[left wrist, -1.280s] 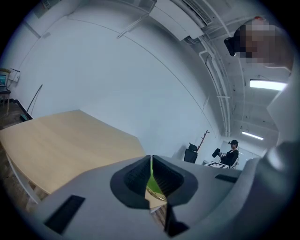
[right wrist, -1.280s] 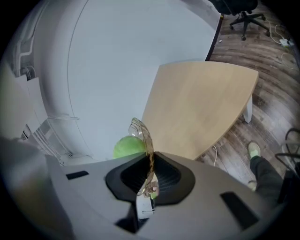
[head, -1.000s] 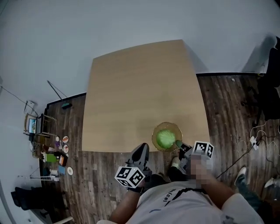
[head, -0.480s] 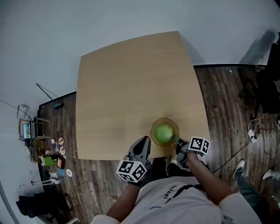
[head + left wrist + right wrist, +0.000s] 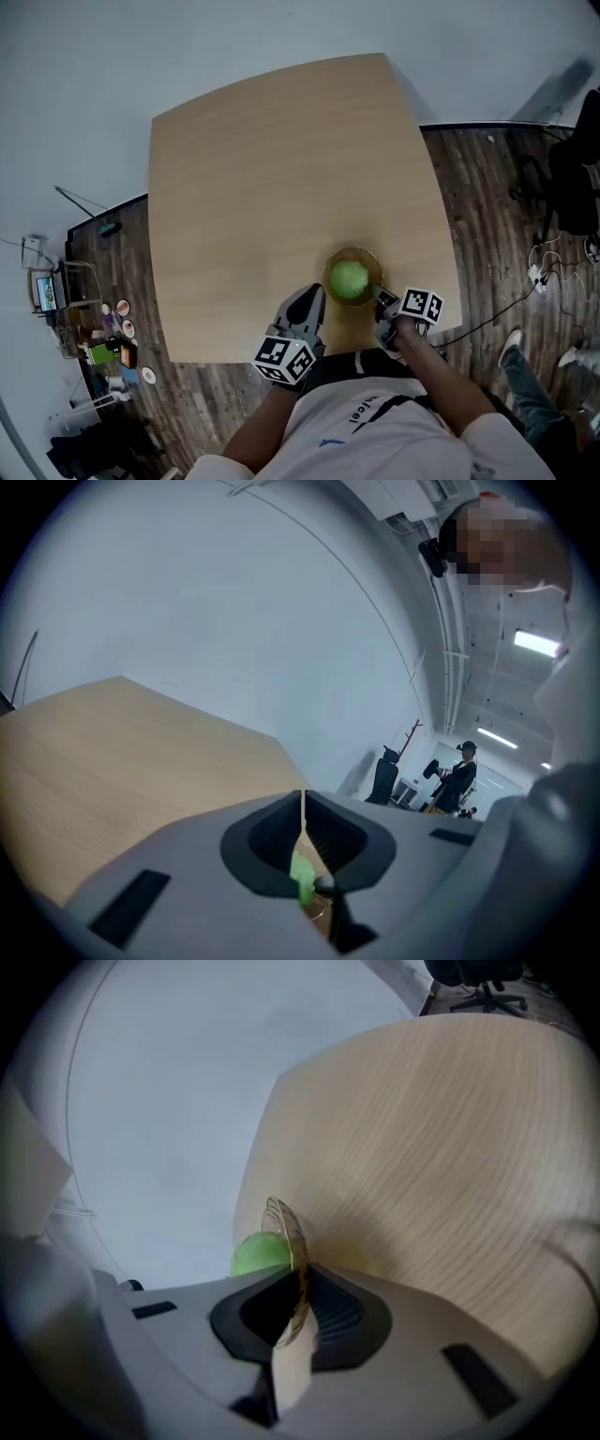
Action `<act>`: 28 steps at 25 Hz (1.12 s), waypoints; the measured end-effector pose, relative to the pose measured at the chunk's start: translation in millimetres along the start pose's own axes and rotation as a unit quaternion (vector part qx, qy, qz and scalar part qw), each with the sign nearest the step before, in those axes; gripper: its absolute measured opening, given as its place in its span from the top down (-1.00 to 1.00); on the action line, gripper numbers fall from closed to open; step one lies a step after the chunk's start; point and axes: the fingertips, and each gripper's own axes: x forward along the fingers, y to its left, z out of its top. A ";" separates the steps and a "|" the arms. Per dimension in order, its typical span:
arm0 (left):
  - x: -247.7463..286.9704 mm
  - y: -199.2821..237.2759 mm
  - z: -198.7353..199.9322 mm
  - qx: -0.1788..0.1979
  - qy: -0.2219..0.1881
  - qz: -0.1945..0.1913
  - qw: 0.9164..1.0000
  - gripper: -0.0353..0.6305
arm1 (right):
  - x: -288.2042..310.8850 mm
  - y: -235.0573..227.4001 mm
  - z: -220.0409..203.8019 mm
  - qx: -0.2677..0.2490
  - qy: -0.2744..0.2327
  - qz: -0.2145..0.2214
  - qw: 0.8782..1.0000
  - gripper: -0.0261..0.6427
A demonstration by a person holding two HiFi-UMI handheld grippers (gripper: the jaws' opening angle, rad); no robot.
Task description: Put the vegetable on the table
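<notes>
Vegetable [image 5: 349,278] in bowl [image 5: 329,277] | right gripper [image 5: 382,298] clamps rim | left fingers [image 5: 305,314] closed, empty

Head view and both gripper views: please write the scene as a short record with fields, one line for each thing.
table: light wood
bowl: amber glass, over the table's near edge
vegetable: green, round, inside the bowl
right gripper: fingers shut on the bowl's rim
left gripper: fingers together, holding nothing, left of the bowl
</notes>
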 end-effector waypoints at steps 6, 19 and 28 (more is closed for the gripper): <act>15.9 23.0 6.3 -0.004 0.014 -0.007 1.000 0.82 | 25.8 -5.3 11.8 0.026 -0.011 -0.012 1.000 0.81; 32.0 40.5 11.0 -0.010 0.020 -0.010 1.000 0.82 | 63.6 8.7 37.1 0.032 -0.017 -0.022 0.999 0.81; 33.3 29.4 8.7 -0.011 0.018 -0.009 1.000 0.82 | 52.6 5.8 38.1 -0.006 0.006 -0.065 0.998 0.69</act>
